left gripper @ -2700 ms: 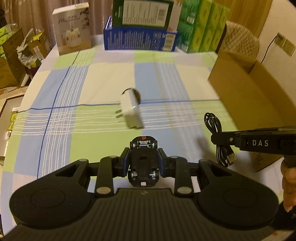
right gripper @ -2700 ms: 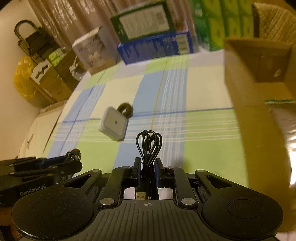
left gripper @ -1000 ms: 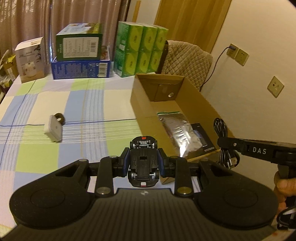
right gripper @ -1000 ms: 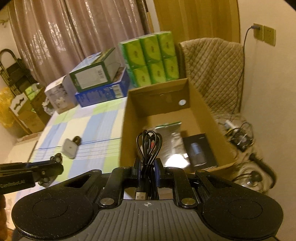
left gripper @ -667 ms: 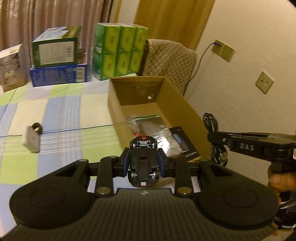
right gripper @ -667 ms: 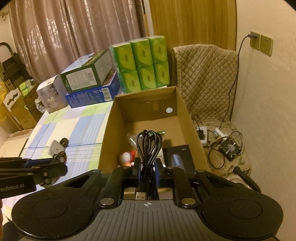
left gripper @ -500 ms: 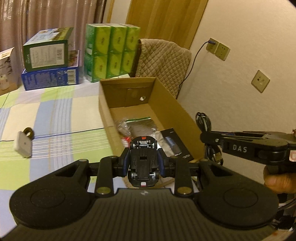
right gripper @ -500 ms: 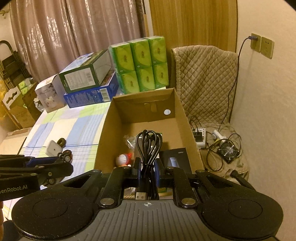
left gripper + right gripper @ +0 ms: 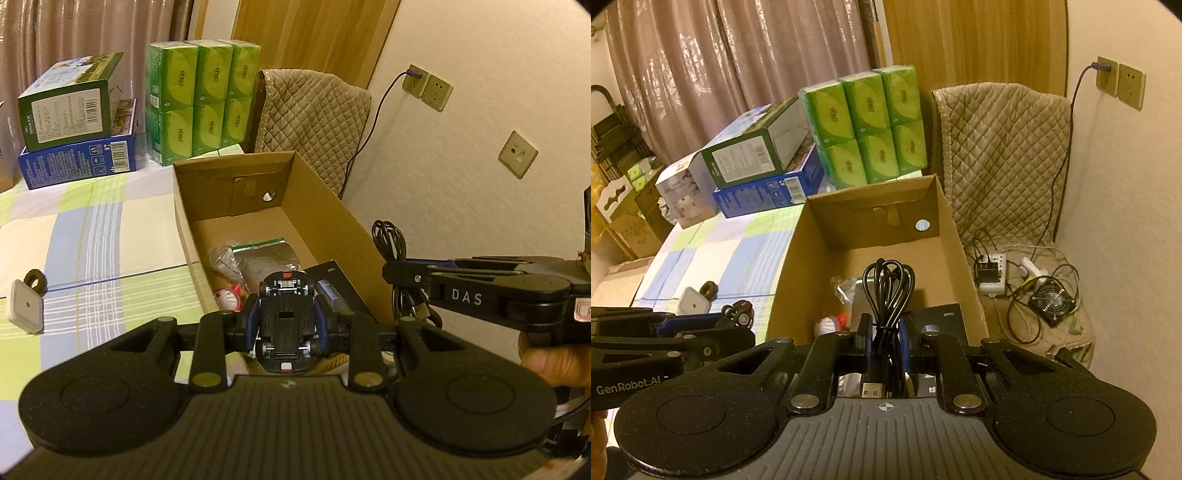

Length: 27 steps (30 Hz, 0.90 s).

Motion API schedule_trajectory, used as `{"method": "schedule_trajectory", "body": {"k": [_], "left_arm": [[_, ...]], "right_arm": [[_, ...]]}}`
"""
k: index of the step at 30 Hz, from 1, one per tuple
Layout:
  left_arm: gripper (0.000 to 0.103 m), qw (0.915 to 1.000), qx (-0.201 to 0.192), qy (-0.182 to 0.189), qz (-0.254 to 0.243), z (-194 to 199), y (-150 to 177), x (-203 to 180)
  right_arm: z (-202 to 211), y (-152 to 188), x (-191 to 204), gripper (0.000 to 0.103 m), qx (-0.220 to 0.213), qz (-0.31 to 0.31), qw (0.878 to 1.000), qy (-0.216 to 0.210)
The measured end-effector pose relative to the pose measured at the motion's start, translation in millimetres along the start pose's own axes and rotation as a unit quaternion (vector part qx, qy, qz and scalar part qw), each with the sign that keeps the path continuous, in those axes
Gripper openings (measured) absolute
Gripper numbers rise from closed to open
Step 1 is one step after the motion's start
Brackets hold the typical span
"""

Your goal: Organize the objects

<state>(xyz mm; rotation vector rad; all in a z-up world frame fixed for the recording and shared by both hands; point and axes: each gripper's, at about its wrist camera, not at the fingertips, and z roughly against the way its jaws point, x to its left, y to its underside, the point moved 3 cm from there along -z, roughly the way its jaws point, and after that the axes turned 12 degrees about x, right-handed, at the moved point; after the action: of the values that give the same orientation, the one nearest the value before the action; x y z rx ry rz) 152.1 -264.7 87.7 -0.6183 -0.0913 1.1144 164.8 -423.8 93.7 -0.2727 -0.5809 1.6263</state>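
My left gripper is shut on a small black toy car, underside up, held over the near end of an open cardboard box. My right gripper is shut on a coiled black USB cable, also above the box. In the left wrist view the right gripper hangs at the box's right wall with the cable in it. Inside the box lie a silver foil bag, a black packet and a small white and red toy.
A white plug adapter and a dark ring lie on the checked tablecloth to the left. Green tissue packs and stacked boxes stand at the back. A quilted chair, power strip and fan sit right of the box.
Both grippers have swung right from the tablecloth to over the cardboard box, each keeping its load. The box has come closer and more central in both views.
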Motion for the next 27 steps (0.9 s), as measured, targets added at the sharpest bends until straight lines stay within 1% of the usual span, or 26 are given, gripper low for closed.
{"method": "schedule_trajectory", "body": {"k": [6,14,21,24,27], "left_arm": [[0.026,1.0,0.006,0.003,-0.001,-14.0,-10.5,-0.7],[0.026,0.9998,0.017,-0.002,0.001,-36.9,-16.3,2.9],[0.025,0.9998,0.019,-0.003,0.005,-46.8,-22.4,4.3],[0.043,0.9998,0.016,-0.006,0.005,-47.0,-26.1,6.1],[0.043,0.9999,0.01,-0.008,0.008,-42.8,-27.5,10.4]], "right_arm": [[-11.0,-9.0,-7.9,0.011,0.007,0.002,1.0,0.002],[-25.6,-13.9,-13.6,0.011,0.015,0.002,1.0,0.004],[-31.8,-16.9,-15.5,0.011,0.019,0.001,1.0,0.005],[-31.4,-17.4,-15.7,0.011,0.019,0.002,1.0,0.006],[-31.1,-17.4,-15.0,0.011,0.018,0.002,1.0,0.006]]}}
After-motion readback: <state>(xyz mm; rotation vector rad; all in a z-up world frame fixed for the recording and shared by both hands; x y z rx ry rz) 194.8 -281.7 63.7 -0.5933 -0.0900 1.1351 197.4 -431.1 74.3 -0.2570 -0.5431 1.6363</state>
